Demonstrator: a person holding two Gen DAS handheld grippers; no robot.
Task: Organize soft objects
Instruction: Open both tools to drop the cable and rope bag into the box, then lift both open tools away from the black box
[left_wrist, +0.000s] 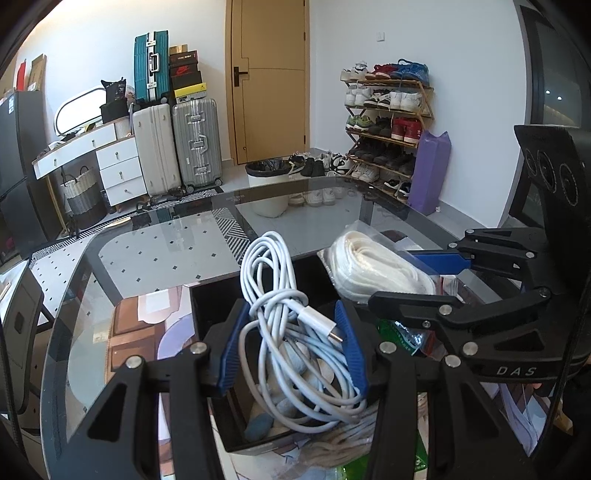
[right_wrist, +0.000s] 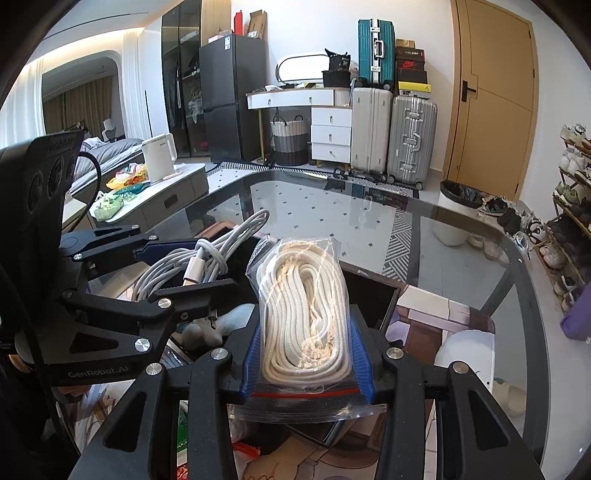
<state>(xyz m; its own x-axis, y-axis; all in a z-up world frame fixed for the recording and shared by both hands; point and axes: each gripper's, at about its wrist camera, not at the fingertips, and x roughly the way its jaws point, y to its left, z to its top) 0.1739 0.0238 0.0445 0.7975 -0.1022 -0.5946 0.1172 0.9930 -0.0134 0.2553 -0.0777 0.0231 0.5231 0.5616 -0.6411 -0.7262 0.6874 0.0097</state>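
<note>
Glass tabletop (left_wrist: 155, 254) carries a black bin (left_wrist: 218, 306) beneath both tools. Left hand-held gripper (left_wrist: 291, 347) clamps a coiled white cable (left_wrist: 266, 280) above the bin, while right hand-held gripper (right_wrist: 304, 354) pinches a bagged white rope (right_wrist: 303, 295) just beside it.

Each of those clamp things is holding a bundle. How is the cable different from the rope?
The white charging cable in the left gripper is bare, loosely looped, with a plug end showing; the cream rope in the right gripper is sealed in a clear zip bag. The cable is thin and smooth, the rope thicker and braided. Both are coiled bundles, clamped between blue pads above the black box.
</note>
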